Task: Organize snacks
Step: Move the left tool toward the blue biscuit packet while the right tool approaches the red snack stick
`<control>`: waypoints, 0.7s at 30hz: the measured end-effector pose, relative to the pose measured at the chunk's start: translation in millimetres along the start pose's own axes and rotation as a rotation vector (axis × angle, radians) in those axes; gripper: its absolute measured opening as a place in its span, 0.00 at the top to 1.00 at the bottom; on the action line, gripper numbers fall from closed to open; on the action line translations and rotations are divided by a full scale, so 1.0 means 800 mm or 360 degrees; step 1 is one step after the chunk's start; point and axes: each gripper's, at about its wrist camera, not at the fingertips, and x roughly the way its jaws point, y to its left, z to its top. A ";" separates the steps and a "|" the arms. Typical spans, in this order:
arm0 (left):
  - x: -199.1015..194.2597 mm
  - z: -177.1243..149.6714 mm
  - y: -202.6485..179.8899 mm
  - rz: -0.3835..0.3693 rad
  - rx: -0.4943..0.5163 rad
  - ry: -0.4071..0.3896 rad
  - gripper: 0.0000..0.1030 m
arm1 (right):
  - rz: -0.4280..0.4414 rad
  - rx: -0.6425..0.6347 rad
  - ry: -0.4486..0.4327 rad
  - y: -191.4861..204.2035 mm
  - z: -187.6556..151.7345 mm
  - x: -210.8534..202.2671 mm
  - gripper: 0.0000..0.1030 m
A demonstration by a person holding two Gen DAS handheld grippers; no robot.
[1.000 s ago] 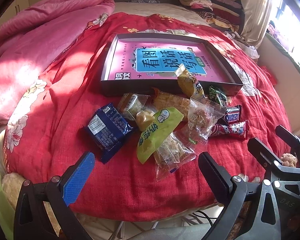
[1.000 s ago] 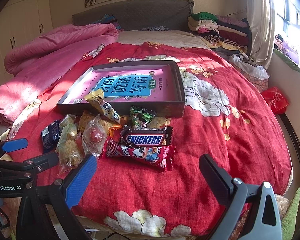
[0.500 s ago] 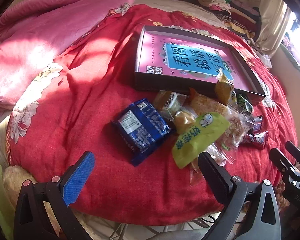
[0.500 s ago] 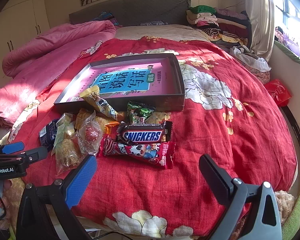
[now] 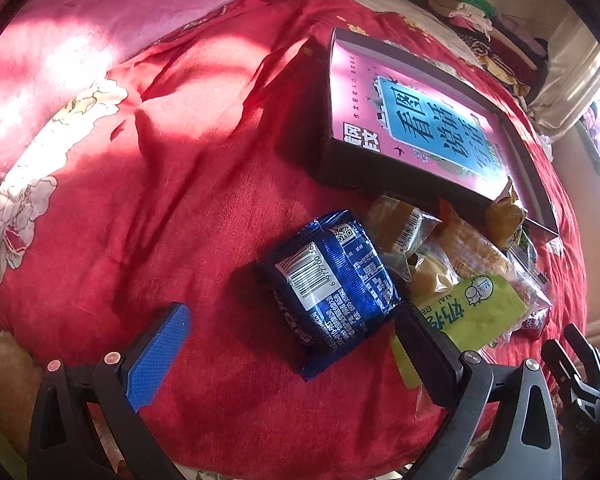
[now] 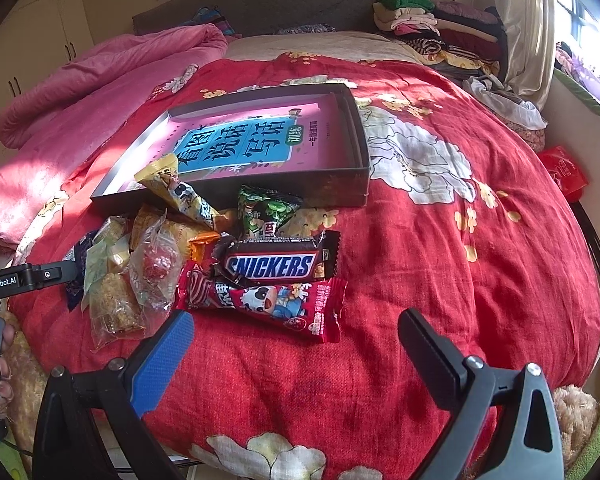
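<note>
A pile of snacks lies on a red bedspread in front of a dark shallow box (image 5: 380,184) (image 6: 332,188) with a pink printed base. My left gripper (image 5: 292,332) is open, its fingers straddling the near end of a blue packet (image 5: 332,280) without touching it. A green packet (image 5: 476,312) and clear bags lie to its right. My right gripper (image 6: 296,332) is open just short of a red wrapped bar (image 6: 268,300), with a Snickers bar (image 6: 276,266) behind that. A yellow packet (image 6: 180,194) leans on the box's front wall.
A rolled pink quilt (image 6: 100,80) lies at the left of the bed and folded clothes (image 6: 432,28) are stacked at the far right. The bed's near edge runs just under both grippers. A red bag (image 6: 564,168) sits off the bed's right side.
My left gripper has moved forward and left, down to the blue packet, which now fills the gap between its fingers. The right gripper has edged slightly closer to the red bar.
</note>
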 end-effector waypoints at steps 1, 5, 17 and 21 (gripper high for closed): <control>0.003 0.001 -0.001 0.0004 -0.0010 0.0003 0.01 | -0.0001 0.0000 0.0006 -0.002 0.000 0.003 0.00; 0.014 0.007 -0.011 0.0040 -0.0023 -0.0002 0.01 | -0.0002 0.0009 0.0039 -0.009 0.001 0.013 0.00; 0.026 0.012 -0.018 0.0048 0.0024 -0.0061 0.25 | -0.0021 -0.0315 0.0111 0.015 0.008 0.053 0.03; 0.024 0.011 -0.016 0.0042 0.0073 -0.0071 0.31 | -0.0037 -0.0434 0.0120 0.026 0.009 0.061 0.18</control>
